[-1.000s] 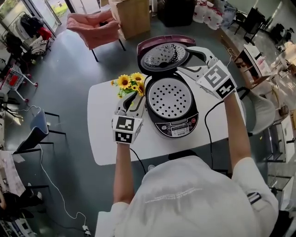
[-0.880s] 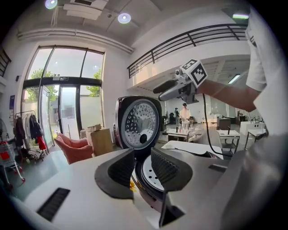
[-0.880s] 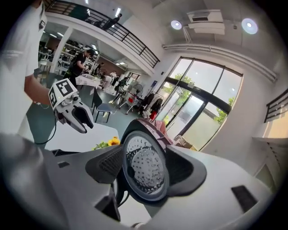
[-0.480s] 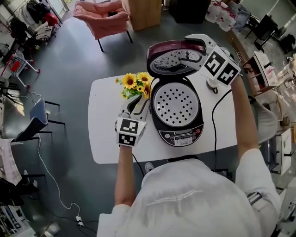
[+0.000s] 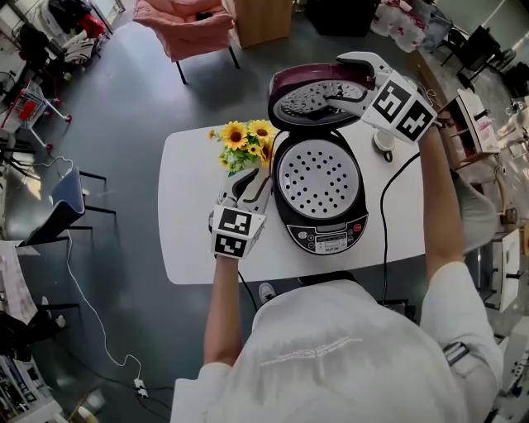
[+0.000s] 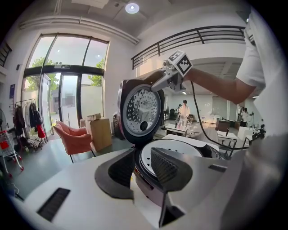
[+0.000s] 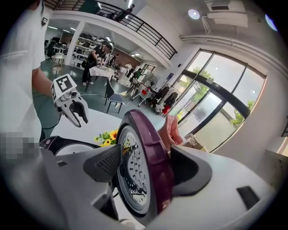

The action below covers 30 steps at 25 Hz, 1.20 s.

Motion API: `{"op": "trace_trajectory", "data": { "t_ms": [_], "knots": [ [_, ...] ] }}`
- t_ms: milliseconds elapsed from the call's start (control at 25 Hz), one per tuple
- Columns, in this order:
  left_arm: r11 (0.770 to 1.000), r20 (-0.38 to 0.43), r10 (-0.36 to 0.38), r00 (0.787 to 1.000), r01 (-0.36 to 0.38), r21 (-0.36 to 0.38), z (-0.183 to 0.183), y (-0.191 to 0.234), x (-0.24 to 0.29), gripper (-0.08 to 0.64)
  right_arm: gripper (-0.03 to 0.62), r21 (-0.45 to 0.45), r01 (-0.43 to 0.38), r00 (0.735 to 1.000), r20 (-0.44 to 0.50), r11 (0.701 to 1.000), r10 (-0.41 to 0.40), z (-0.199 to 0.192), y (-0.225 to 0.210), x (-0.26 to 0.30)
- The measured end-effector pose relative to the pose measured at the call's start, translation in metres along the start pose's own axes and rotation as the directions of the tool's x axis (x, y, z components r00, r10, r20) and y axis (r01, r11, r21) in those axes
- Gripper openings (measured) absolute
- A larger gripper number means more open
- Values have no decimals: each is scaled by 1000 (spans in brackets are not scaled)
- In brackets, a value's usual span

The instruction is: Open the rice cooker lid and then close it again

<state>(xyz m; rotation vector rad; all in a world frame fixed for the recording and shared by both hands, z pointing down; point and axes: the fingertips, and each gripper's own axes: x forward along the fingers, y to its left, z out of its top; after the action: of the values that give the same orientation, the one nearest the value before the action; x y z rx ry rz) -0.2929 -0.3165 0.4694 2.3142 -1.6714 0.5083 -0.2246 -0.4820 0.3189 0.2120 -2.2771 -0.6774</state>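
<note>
A rice cooker (image 5: pixel 321 216) stands on a white table (image 5: pixel 190 206) with a perforated steam tray (image 5: pixel 319 178) on top. Its maroon lid (image 5: pixel 310 95) is swung up and back. My right gripper (image 5: pixel 343 78) straddles the lid's right rim, and its jaws are opening. In the right gripper view the lid (image 7: pixel 144 170) stands between the two pads without a clear squeeze. My left gripper (image 5: pixel 252 185) rests by the cooker's left side. Its jaws stand partly apart with nothing in them, and the cooker (image 6: pixel 189 150) shows just beyond its tips (image 6: pixel 143 168).
Sunflowers (image 5: pixel 244 140) lie on the table just beyond the left gripper. A small white cap (image 5: pixel 383 142) and the black power cord (image 5: pixel 387 215) are to the right of the cooker. A pink armchair (image 5: pixel 194 21) and a cardboard box (image 5: pixel 260 16) stand beyond the table.
My right gripper has swung from the cooker's right side onto the raised lid's rim and spread wider. My left gripper has sunk a little beside the cooker. The lid stays up.
</note>
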Motion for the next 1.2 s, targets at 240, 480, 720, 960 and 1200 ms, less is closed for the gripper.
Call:
{"op": "trace_trajectory", "data": {
  "t_ms": [240,480,720,960,1200],
  "knots": [
    [1000,-2,-8,1000,8,-3,-8,-7,-13,126,341,31,9,1000,4,999,-9,1,8,-6],
    [1000,-9,-25,1000,25,4,-20,-19,-29,127,336,70,-4,1000,10,998,4,2,29,-20],
    [999,-2,-47,999,47,13,-23,-30,-45,127,336,99,-9,1000,26,995,6,6,58,-39],
    [995,0,-95,996,95,29,-34,-54,-55,127,336,121,54,998,35,991,-58,0,93,-51],
    [992,7,-124,992,124,19,-41,-76,-66,126,336,145,35,999,15,989,-37,-4,126,-59]
  ]
}}
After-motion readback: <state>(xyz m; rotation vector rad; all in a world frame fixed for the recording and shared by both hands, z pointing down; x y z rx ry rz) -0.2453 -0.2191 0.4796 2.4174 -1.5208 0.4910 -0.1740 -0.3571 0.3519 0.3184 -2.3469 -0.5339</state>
